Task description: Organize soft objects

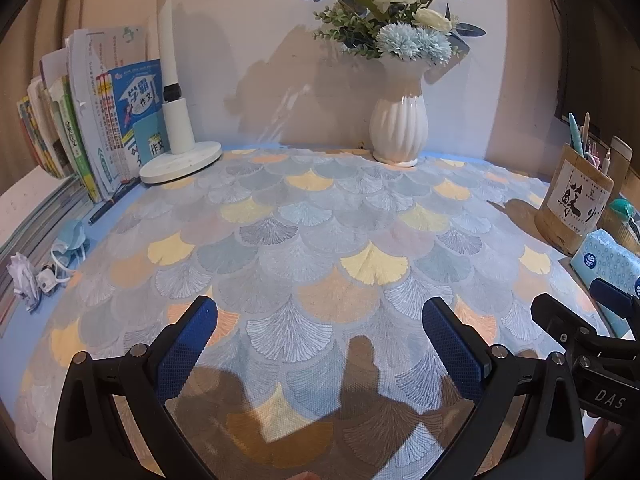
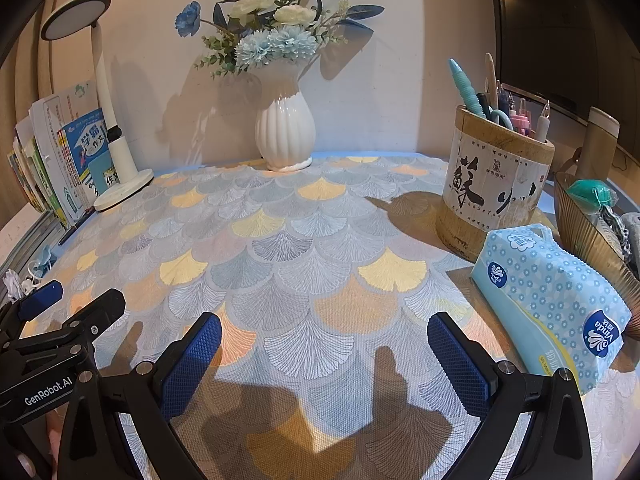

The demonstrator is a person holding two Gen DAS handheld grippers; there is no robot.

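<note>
A light blue tissue pack (image 2: 552, 300) lies at the right of the table, just right of my right gripper (image 2: 324, 332), which is open and empty above the patterned cloth (image 2: 312, 240). The pack also shows in the left wrist view (image 1: 604, 260). A blue face mask (image 1: 70, 240) and a crumpled white tissue (image 1: 24, 276) lie at the table's left edge, left of my left gripper (image 1: 320, 316), which is open and empty. The right gripper's body shows in the left wrist view (image 1: 592, 344); the left gripper's body shows in the right wrist view (image 2: 60, 328).
A white vase of flowers (image 1: 398, 128) stands at the back. A white desk lamp (image 1: 176, 120) and upright books (image 1: 100, 120) stand back left. A bamboo pen holder (image 2: 496, 184) and a ribbed bowl of items (image 2: 592, 232) stand at the right.
</note>
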